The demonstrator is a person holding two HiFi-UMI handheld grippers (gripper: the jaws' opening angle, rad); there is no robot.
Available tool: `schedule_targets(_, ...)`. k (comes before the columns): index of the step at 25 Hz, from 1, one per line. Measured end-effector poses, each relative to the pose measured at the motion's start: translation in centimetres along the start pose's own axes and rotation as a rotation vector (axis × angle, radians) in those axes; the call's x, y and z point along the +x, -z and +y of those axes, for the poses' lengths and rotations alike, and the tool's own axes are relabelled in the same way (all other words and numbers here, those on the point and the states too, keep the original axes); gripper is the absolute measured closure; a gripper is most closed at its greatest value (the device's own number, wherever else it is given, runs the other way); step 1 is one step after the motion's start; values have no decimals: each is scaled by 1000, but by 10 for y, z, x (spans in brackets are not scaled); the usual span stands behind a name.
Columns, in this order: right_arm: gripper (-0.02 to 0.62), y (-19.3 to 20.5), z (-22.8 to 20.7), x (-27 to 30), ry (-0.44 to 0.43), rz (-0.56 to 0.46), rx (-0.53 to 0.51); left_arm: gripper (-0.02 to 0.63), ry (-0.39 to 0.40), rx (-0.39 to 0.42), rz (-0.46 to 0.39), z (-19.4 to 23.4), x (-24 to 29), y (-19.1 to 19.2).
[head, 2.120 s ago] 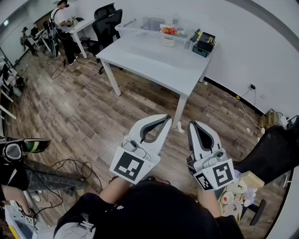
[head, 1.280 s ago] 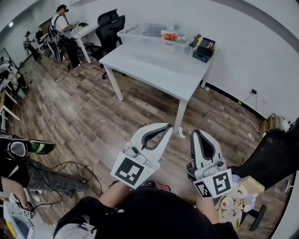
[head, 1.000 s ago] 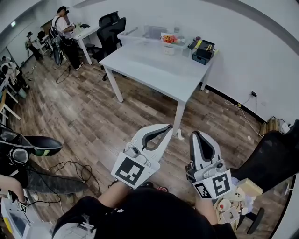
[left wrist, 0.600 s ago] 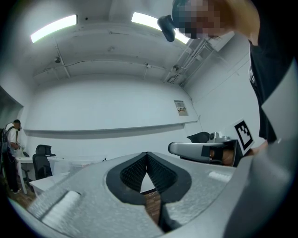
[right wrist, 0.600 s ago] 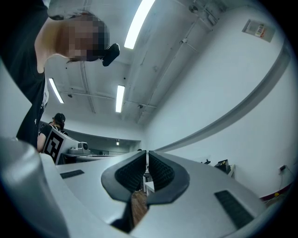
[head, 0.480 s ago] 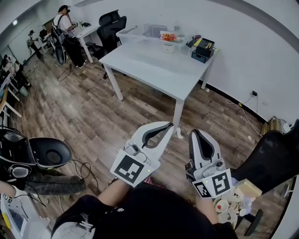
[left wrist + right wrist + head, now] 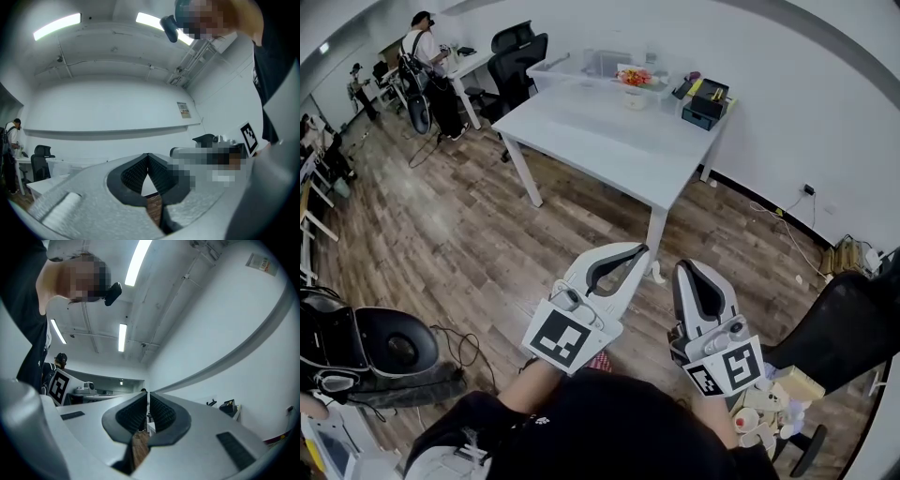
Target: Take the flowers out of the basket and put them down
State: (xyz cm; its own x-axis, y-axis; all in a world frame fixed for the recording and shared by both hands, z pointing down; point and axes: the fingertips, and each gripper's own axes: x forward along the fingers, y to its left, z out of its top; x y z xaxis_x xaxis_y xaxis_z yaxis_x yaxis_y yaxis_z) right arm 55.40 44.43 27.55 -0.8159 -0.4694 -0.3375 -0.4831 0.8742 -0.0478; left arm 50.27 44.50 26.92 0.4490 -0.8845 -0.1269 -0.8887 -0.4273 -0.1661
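Left tongs (image 7: 643,249) and right tongs (image 7: 690,265) closed, empty — flowers (image 7: 635,77) seemingly in basket (image 7: 636,96) on table (image 7: 600,131).

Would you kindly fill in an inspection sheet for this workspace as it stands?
Surface: white table on a wooden floor.
Job's things: flowers in their basket, at the table's far edge.
Clutter: clear bin and dark box beside the basket.
Grippers: left gripper and right gripper, jaws shut, nothing held, short of the table.
Cables: loose cable on the floor at left.
Surroundings: office chairs; a person at a far desk.
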Motion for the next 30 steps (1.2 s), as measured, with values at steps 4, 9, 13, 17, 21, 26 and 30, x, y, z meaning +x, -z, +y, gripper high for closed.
schedule_targets(4,583,7,-3,18,5,3,4,601,2,7,-7,19,2,2)
schedule_targets(9,583,17,3,46,-18,6,6,601,-7,-3,-12,47,-1,7)
schedule_targets(13,583,24,3,66,-9,19,2,601,2,-19,-11,67,2,11)
schedule_targets(17,583,29,-2,77,27,32,-22,601,30,-78,-24,83,6,16)
schedule_targets(21,583,35,-10,86,57,44,-30,601,57,-45,-19,94,15,22)
schedule_targets(26,583,40,-14,106,63,36,-17,601,109,-35,-26,100,25,22)
schedule_targets(30,581,47,-16,121,67,48,-31,601,107,-15,-26,117,28,27)
